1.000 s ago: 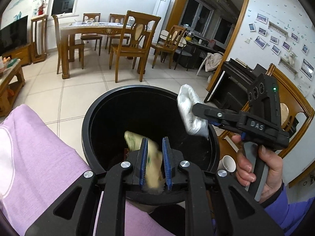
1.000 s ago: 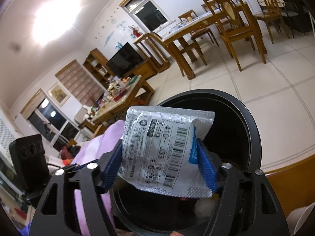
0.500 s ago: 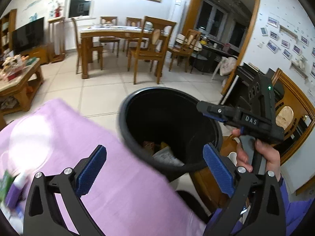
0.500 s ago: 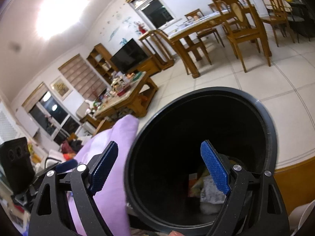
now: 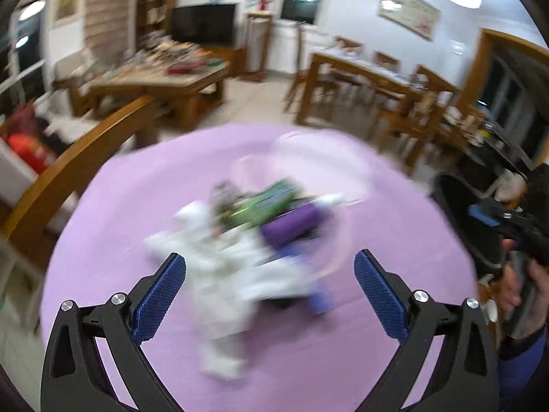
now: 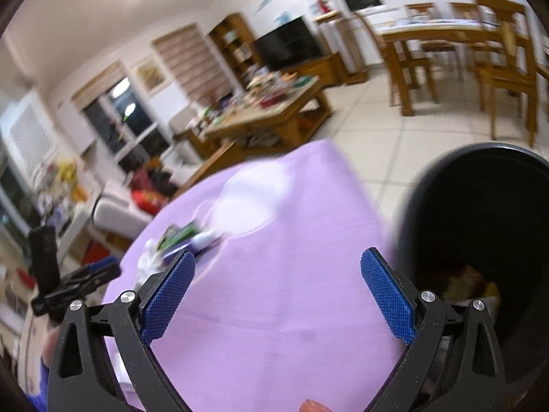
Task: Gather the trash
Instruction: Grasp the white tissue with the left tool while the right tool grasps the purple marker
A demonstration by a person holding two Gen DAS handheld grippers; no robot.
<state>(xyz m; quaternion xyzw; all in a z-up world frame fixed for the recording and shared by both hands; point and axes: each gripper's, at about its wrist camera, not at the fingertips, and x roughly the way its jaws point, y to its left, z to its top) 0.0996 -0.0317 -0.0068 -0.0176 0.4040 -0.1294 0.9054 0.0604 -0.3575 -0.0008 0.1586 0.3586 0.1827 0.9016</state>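
Note:
A blurred pile of trash lies on the purple tablecloth (image 5: 394, 226): crumpled white tissue (image 5: 236, 267), a green wrapper (image 5: 267, 202) and a purple packet (image 5: 291, 226). My left gripper (image 5: 269, 295) is open and empty just above and in front of the pile. My right gripper (image 6: 276, 292) is open and empty over the cloth's edge beside the black trash bin (image 6: 480, 213), which holds several wrappers (image 6: 470, 285). The pile also shows in the right wrist view (image 6: 178, 240), far left on the cloth.
The bin (image 5: 459, 219) stands off the table's right edge. A wooden chair back (image 5: 79, 168) curves along the table's far left. A coffee table (image 6: 267, 110) and a dining table with chairs (image 6: 456, 44) stand farther off on the tiled floor.
Both grippers let their trash drop into the bin and opened. The left gripper has since swung left from the bin to the trash pile; the right has also turned left toward the table.

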